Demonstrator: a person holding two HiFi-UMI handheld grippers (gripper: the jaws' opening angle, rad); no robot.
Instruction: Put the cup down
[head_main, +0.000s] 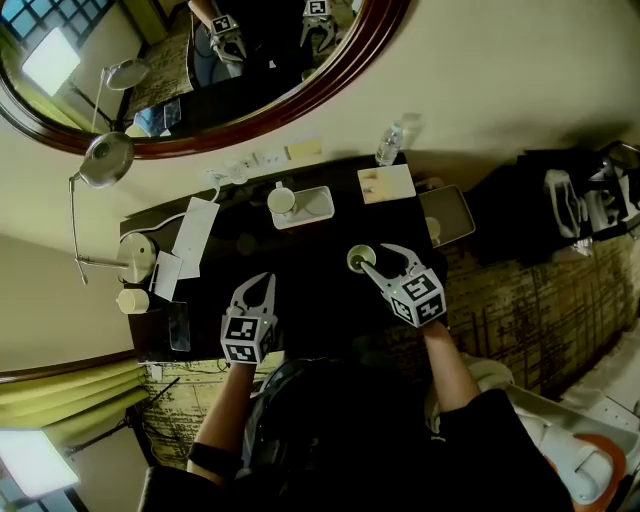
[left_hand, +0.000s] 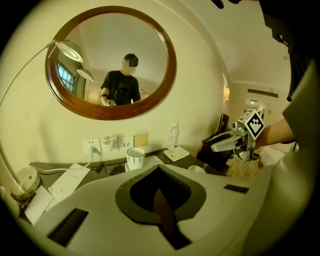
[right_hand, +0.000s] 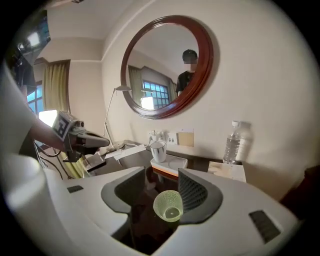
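Nearest the head camera are the 2 grippers, each at the end of a bare forearm above the dark desk (head_main: 330, 310). The left gripper (head_main: 260, 284) sits at about 9 o'clock from the task's thing, with its fingers pressed together on nothing. It looks parked there to stay out of the way, since its own view shows only the closed pads and the room beyond.

The right gripper (head_main: 376, 257) points toward 10 o'clock across the desk. Its 2 fingers stand apart, and the cup (head_main: 360, 259), a small pale green textured glass, stands upright on the desk just off the tip of the nearer finger. In the right gripper view the cup's open mouth shows from above in the gap between the pads, closer to the right pad, and neither pad appears to press on it. I take it that the cup rests on its own base and the grip is off, with the gripper held slightly above so that it can clear the rim without knocking it.

The spot seems chosen for bare surface. At 11 o'clock from the cup a white mug (head_main: 282, 199) stands on a white tray (head_main: 320, 208). At 1 o'clock a paper pad (head_main: 386, 184) lies flat, with a water bottle (head_main: 389, 146) past it by the wall. A desk lamp (head_main: 108, 160) leans in from 10 o'clock under the round mirror (head_main: 335, 85).

By my reading, the putting down is essentially complete. The remaining risk is a finger clipping the light cup as the hand draws back.
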